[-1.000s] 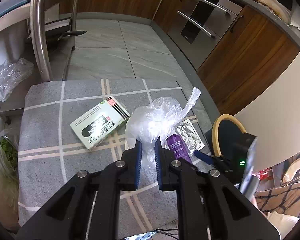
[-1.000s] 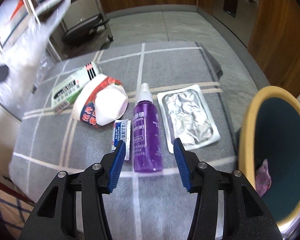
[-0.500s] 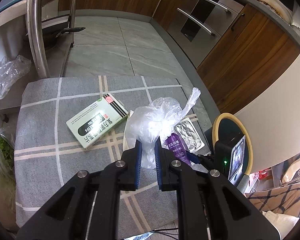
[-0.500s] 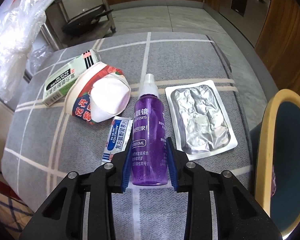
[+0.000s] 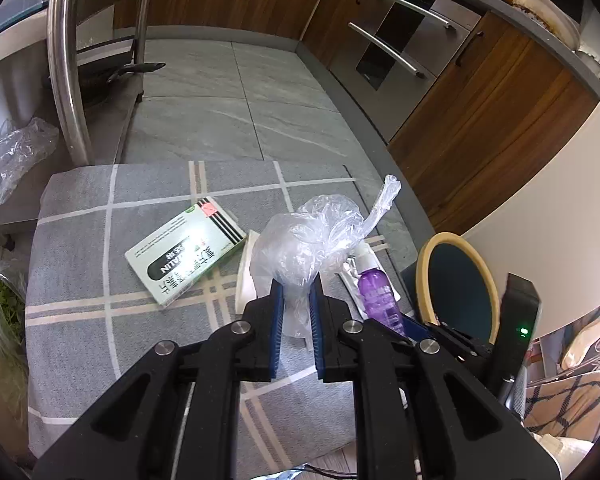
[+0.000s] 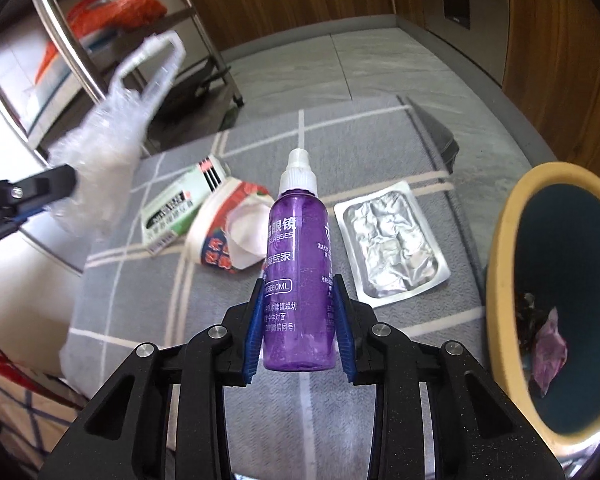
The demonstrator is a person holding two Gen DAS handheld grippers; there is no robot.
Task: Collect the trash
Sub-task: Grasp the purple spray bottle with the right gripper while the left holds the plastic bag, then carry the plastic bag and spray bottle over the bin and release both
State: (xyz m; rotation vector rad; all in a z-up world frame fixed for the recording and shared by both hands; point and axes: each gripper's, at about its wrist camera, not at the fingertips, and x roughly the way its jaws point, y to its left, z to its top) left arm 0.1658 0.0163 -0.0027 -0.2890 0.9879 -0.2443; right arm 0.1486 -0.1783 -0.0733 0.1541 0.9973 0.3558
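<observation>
Kitchen floor, grey checked bench [image 5: 80, 280]: both tools loaded, bin on the right.

Right tool [image 6: 298, 320] was open over the purple spray bottle [image 6: 298, 248] 1 s ago, closed on it at 0.5 s, now clenched w/ bottle lifted off the cloth. Left tool [image 5: 296, 312] still pinching the clear plastic bag [image 5: 304, 244], held up. Box [image 5: 184, 252], crushed cup [image 6: 228, 232] & foil tray [image 6: 392, 240] still on bench. Likely next: swing bottle to the bin [image 6: 500, 248], just beside, some trash already inside.

Purple bottle [image 6: 299, 276]; grey plaid cloth [image 6: 380, 140]; yellow-rimmed teal bin [image 6: 504, 240].
</observation>
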